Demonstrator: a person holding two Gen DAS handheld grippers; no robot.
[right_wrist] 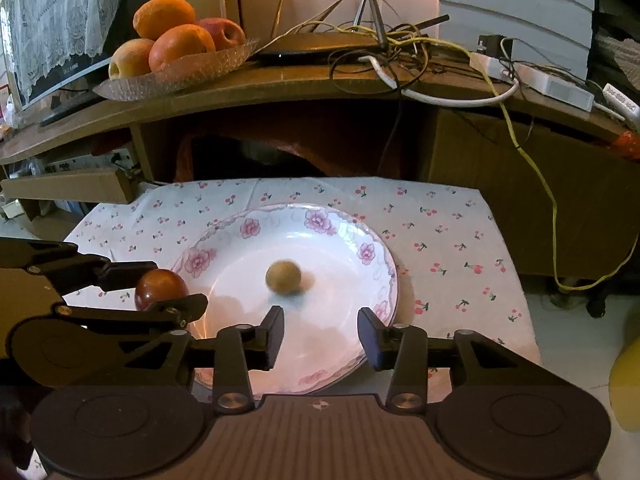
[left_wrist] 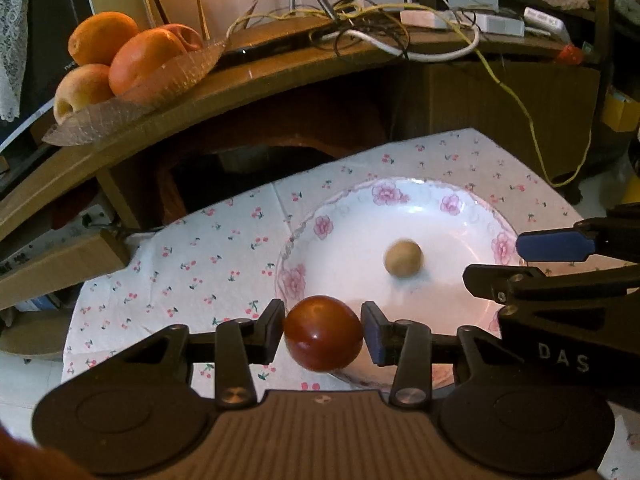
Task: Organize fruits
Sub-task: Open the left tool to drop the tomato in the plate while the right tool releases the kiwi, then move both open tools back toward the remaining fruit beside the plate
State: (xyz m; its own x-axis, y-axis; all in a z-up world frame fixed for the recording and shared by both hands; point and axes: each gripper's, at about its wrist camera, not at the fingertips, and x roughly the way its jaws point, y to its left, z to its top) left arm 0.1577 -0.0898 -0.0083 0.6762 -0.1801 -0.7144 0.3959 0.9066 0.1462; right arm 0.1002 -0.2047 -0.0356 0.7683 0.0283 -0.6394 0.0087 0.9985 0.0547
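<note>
My left gripper (left_wrist: 322, 332) is shut on a small dark red tomato (left_wrist: 322, 333) and holds it over the near left rim of a white floral plate (left_wrist: 348, 216). A small tan round fruit (left_wrist: 403, 258), blurred, lies in the plate. My right gripper (right_wrist: 321, 334) is open and empty over the plate's near rim (right_wrist: 320, 380), with the tan fruit (right_wrist: 283, 277) just beyond its fingertips. The right wrist view shows the left gripper (right_wrist: 160, 288) at the left with the tomato (right_wrist: 158, 285). The right gripper's blue pad (left_wrist: 554, 245) shows at the right of the left wrist view.
The plate sits on a cherry-print cloth (right_wrist: 440, 240). Behind it a wooden shelf (right_wrist: 320, 84) carries a glass dish (right_wrist: 176, 76) of oranges and apples, a tangle of cables (right_wrist: 400, 52) and a power strip (right_wrist: 560, 88). A cardboard box (right_wrist: 68, 190) lies at the left.
</note>
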